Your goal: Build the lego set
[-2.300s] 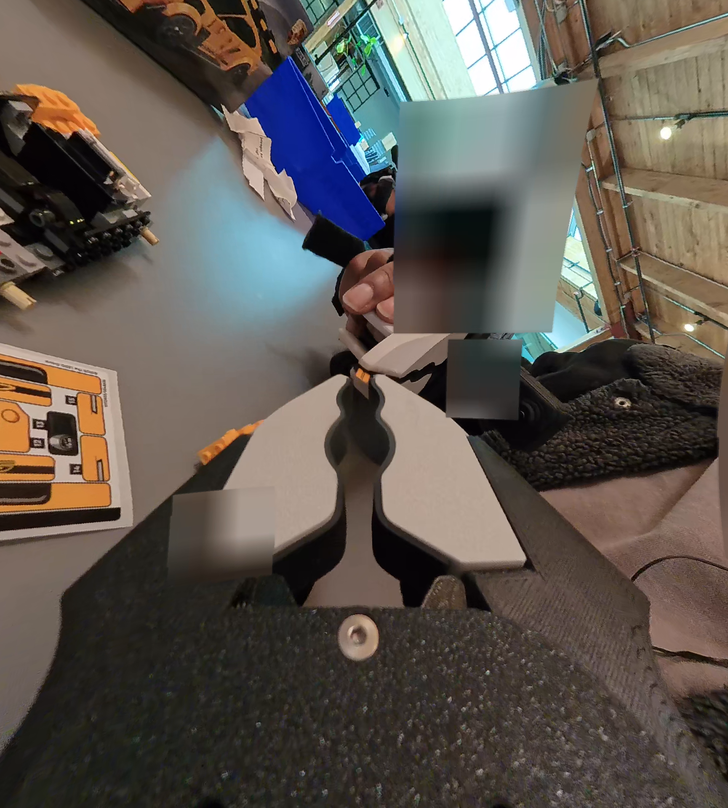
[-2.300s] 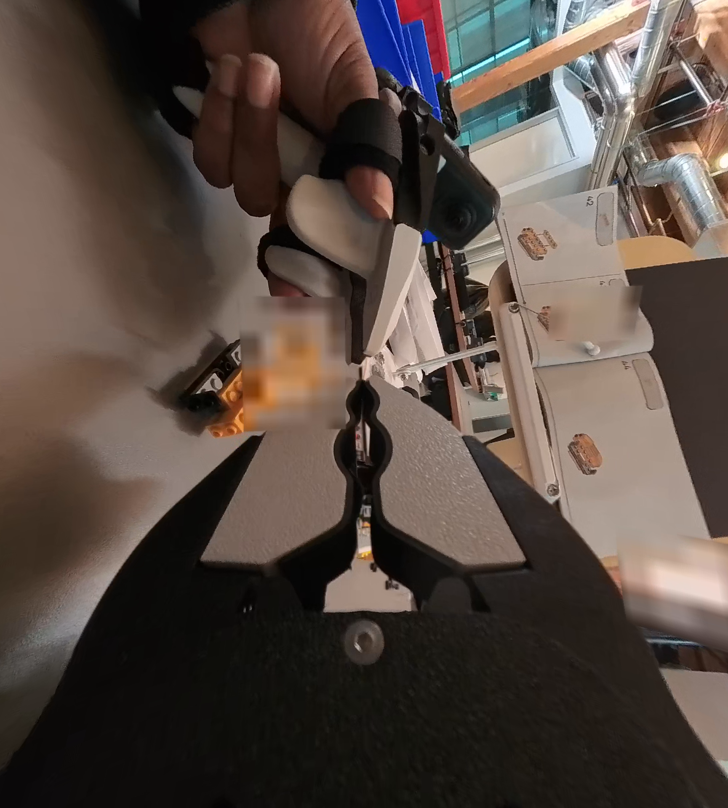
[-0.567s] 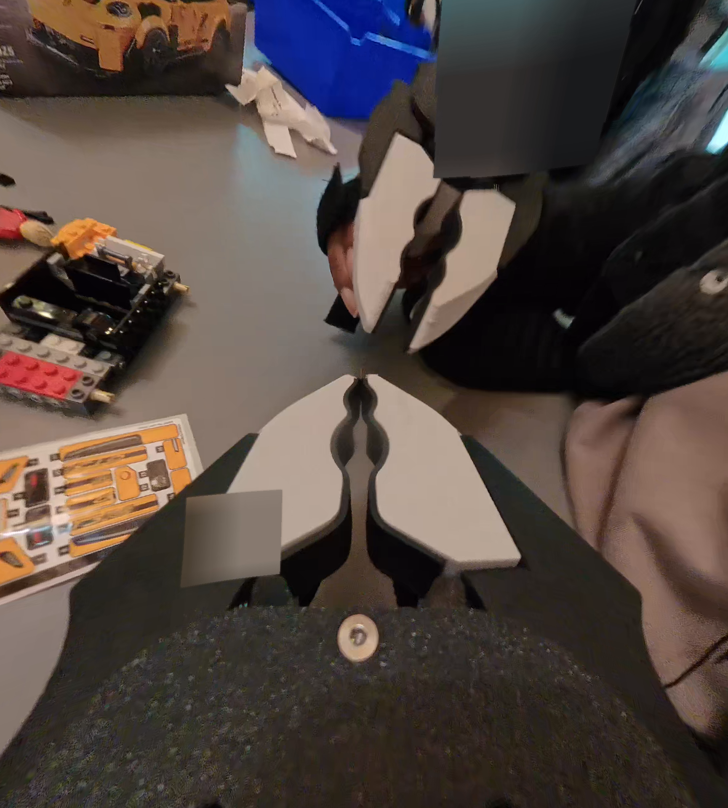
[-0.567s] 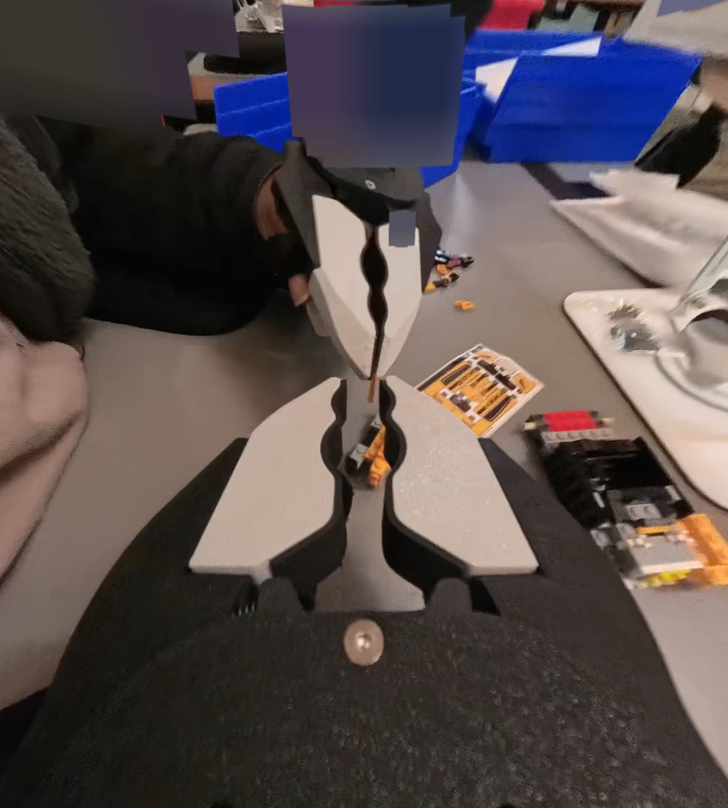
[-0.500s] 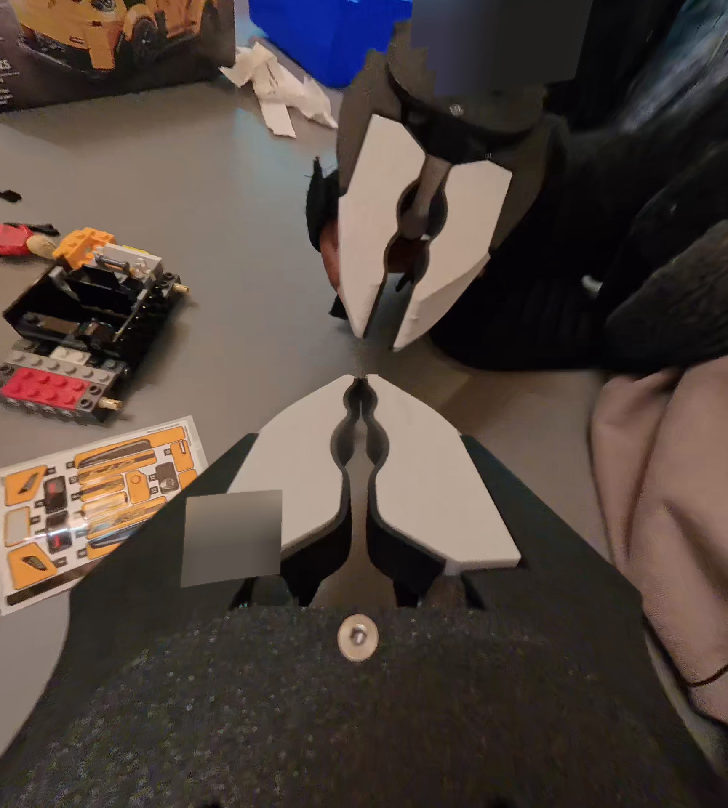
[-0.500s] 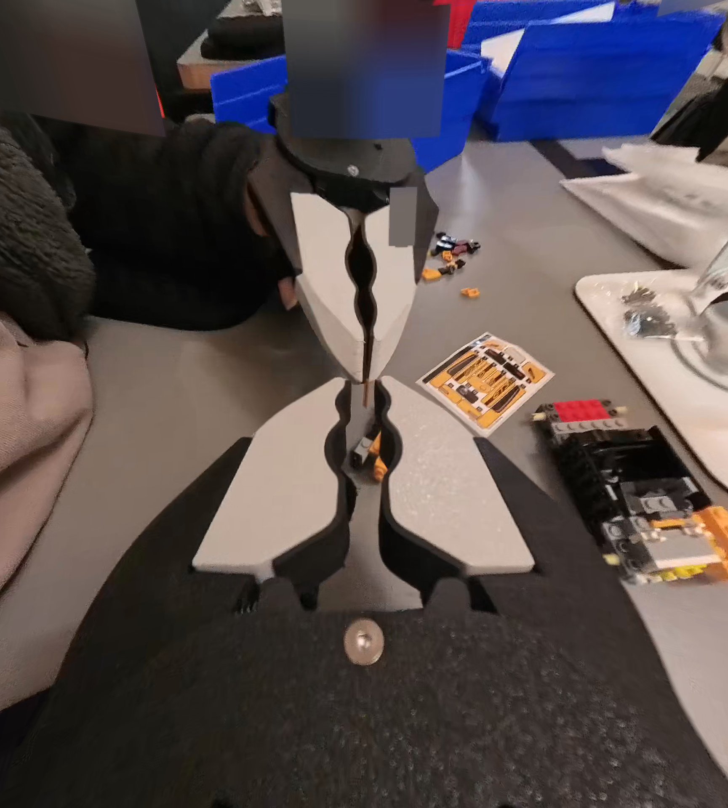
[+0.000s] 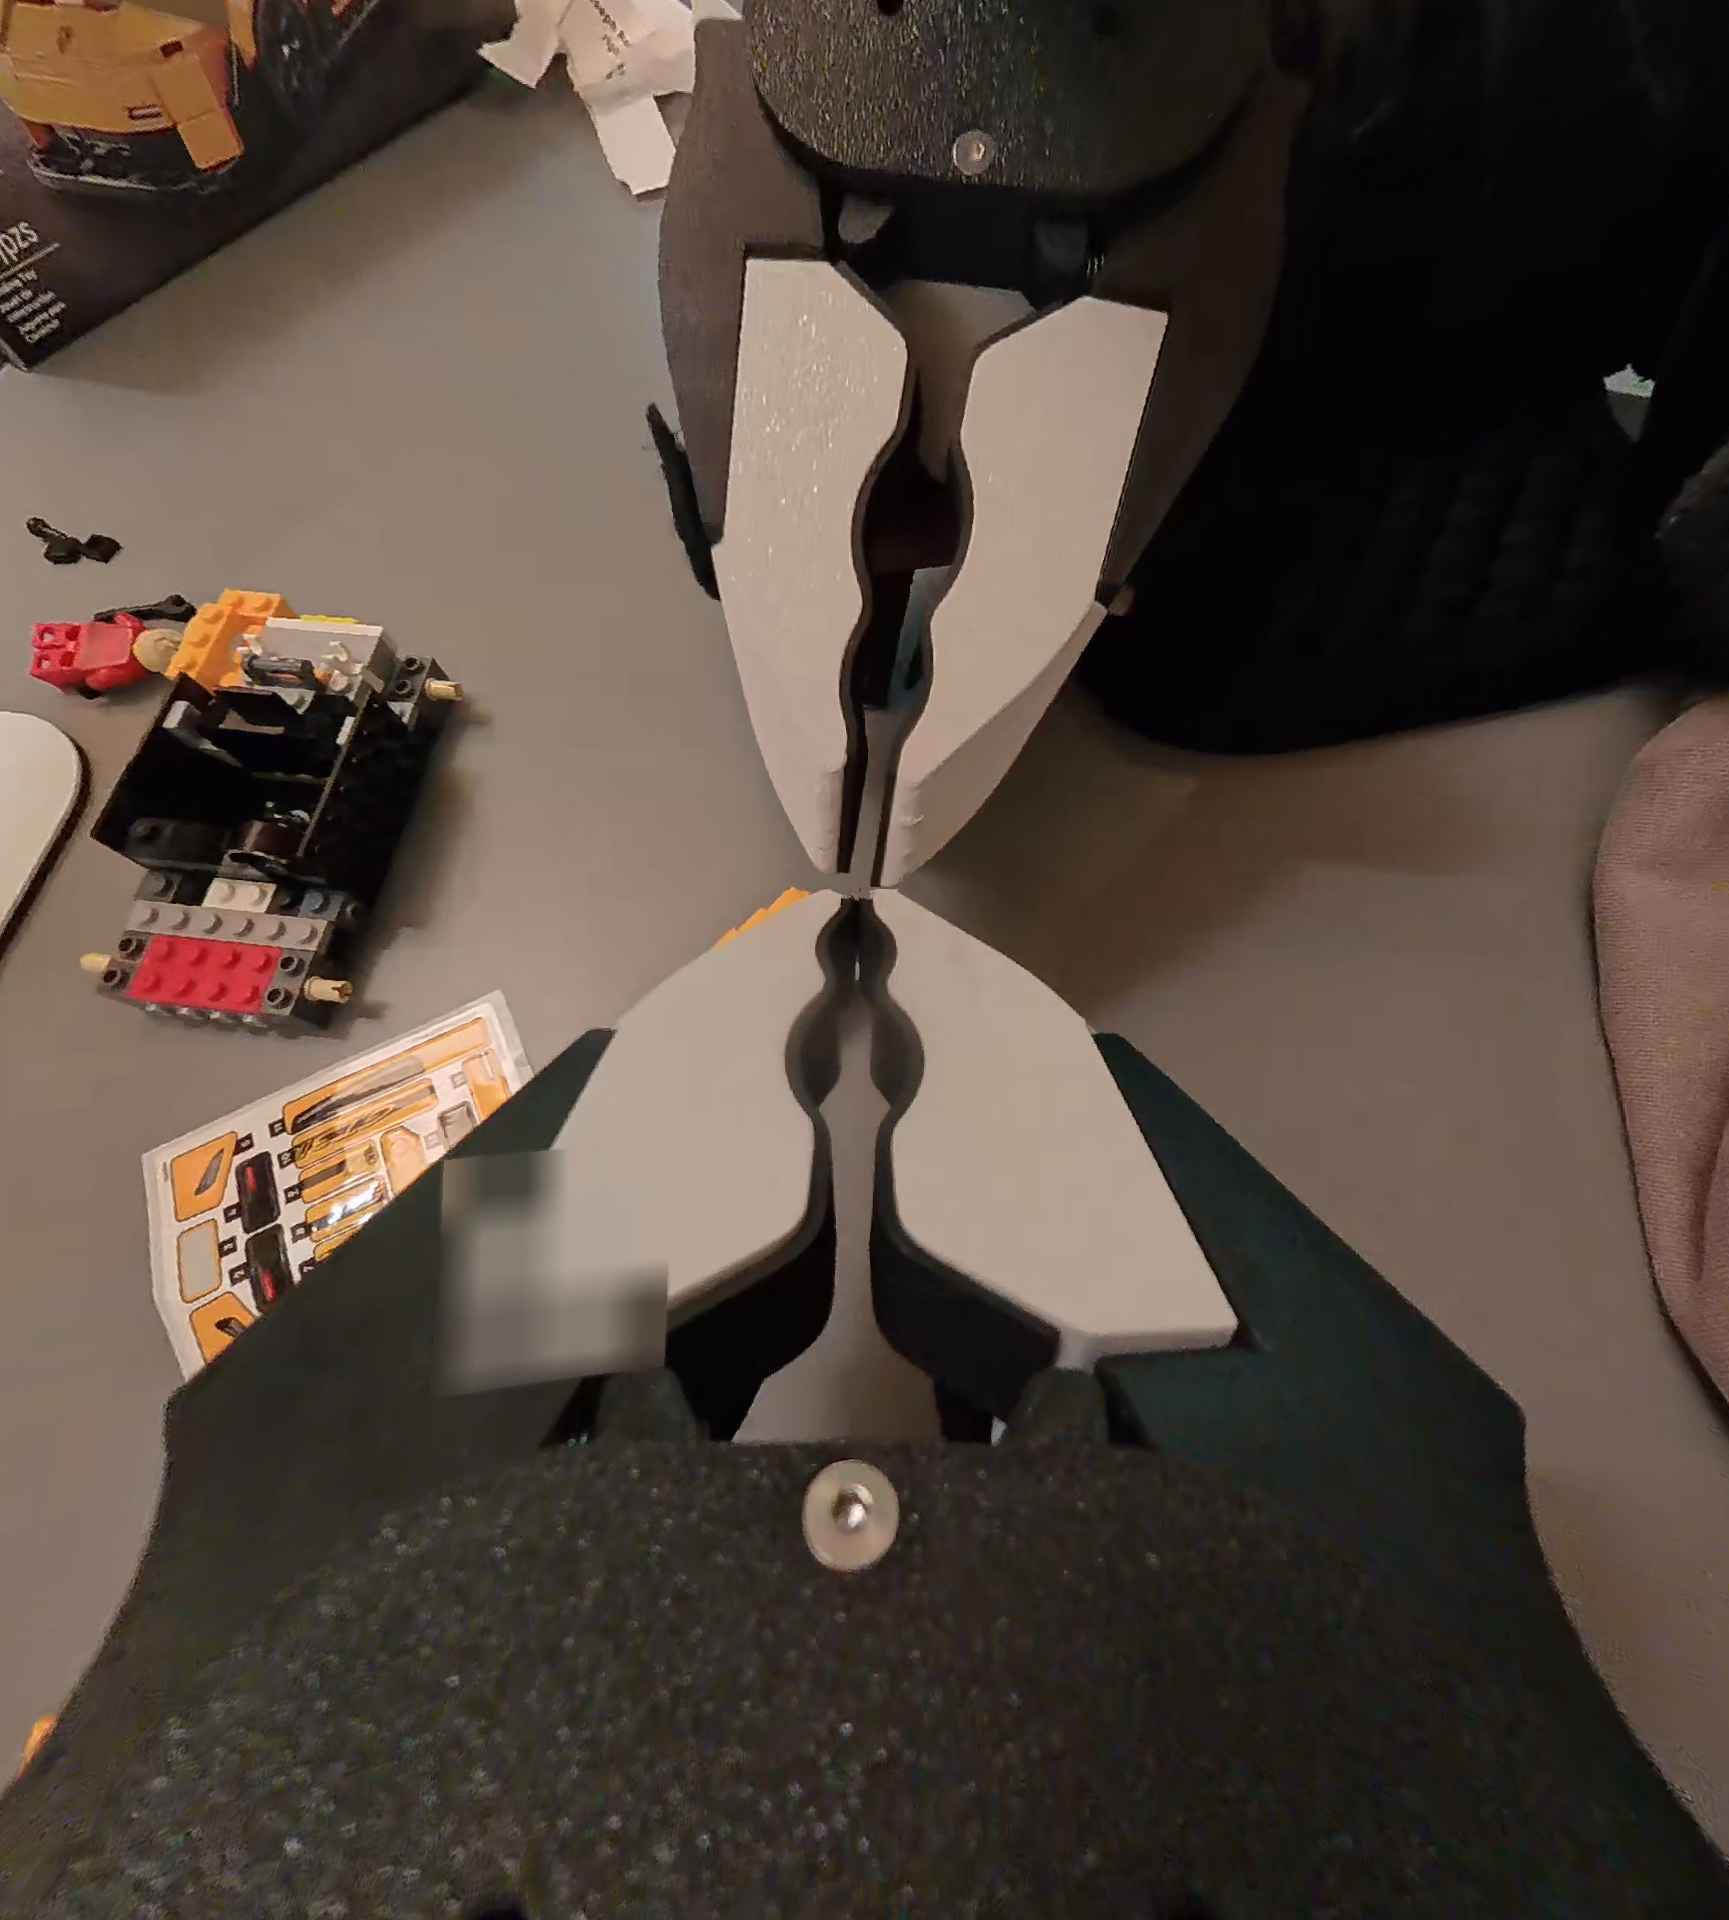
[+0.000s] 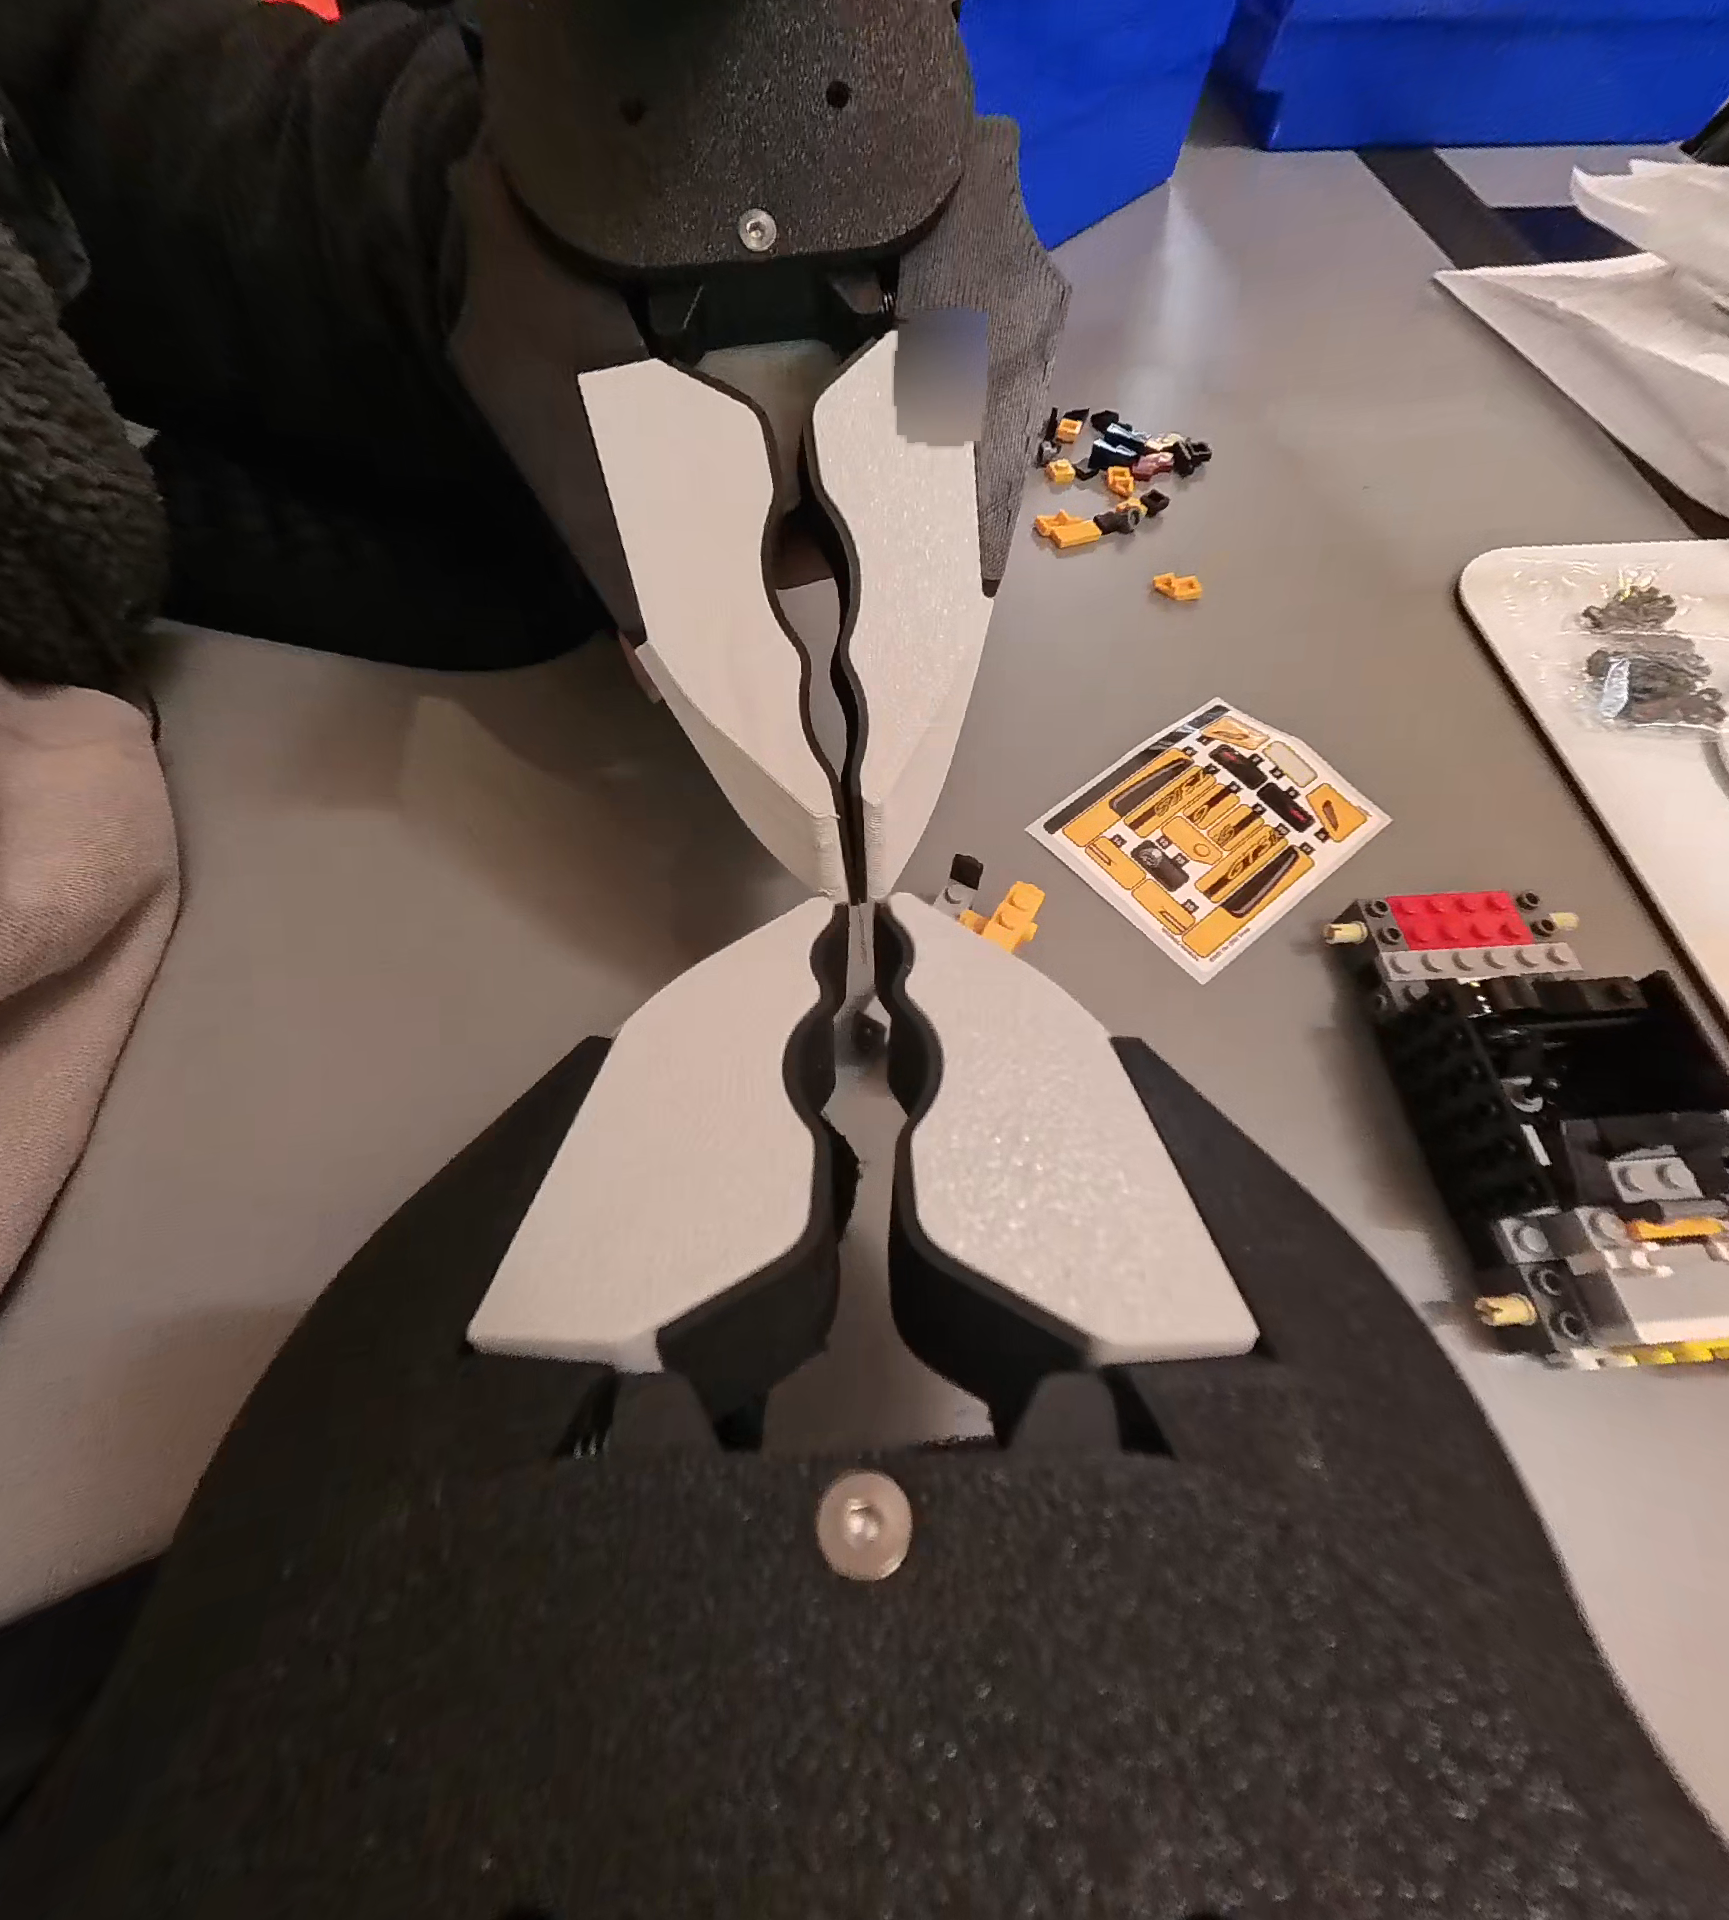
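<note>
lego car chassis of black, grey and red bricks (image 7: 247,831) unfinished on grey table (image 7: 527,416), well aside | left gripper (image 7: 855,914) and right gripper (image 8: 855,920) tip to tip, both clenched; contents: cannot tell | risk: any tiny piece passed between slips, drops near orange sticker sheet (image 8: 1208,831)

Grey table (image 7: 444,343), blue bins (image 8: 1462,73) behind.

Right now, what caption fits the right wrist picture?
Two shut grippers, right and left, meet tip to tip beside a sticker sheet.
</note>
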### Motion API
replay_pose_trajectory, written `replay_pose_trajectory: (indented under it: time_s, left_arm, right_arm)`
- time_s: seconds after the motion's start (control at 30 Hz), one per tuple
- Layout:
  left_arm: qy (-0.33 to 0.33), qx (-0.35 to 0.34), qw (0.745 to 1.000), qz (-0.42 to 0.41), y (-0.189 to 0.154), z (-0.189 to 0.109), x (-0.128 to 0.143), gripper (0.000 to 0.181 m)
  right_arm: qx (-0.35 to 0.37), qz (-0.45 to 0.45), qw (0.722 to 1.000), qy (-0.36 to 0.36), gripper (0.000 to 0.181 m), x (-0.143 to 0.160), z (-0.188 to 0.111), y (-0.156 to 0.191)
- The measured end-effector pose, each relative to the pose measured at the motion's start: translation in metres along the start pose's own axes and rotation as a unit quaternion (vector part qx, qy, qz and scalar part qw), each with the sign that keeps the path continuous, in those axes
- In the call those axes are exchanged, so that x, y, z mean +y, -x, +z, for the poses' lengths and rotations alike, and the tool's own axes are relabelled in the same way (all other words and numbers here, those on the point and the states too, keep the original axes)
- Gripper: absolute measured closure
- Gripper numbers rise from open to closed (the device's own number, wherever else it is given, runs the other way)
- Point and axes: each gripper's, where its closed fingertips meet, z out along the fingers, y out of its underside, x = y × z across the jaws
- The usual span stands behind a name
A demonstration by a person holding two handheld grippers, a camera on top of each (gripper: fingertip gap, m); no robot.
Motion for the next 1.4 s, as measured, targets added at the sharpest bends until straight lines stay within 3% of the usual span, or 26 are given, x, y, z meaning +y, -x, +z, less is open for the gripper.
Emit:
replay_pose_trajectory:
  time_s: [0.43, 0.63, 0.97, 1.1, 1.4]
  left_arm:
    - [-0.006, -0.002, 1.000, 0.011, -0.001, -0.001, -0.002, 0.181]
    - [-0.091, 0.027, 0.995, -0.041, 0.001, -0.011, -0.022, 0.175]
    - [-0.217, 0.101, 0.956, -0.171, 0.007, -0.024, -0.046, 0.169]
    - [-0.254, 0.130, 0.933, -0.217, 0.009, -0.030, -0.054, 0.172]
    - [-0.258, 0.137, 0.927, -0.234, 0.009, -0.029, -0.055, 0.177]
  right_arm:
    - [-0.013, 0.007, 1.000, -0.014, 0.181, -0.003, -0.001, 0.002]
    - [-0.033, 0.064, 0.993, -0.091, 0.181, -0.021, -0.013, -0.005]
    - [-0.061, 0.168, 0.955, -0.236, 0.181, -0.056, -0.038, -0.020]
    - [-0.060, 0.169, 0.953, -0.245, 0.181, -0.059, -0.037, -0.019]
    - [-0.070, 0.182, 0.947, -0.256, 0.181, -0.061, -0.037, -0.018]
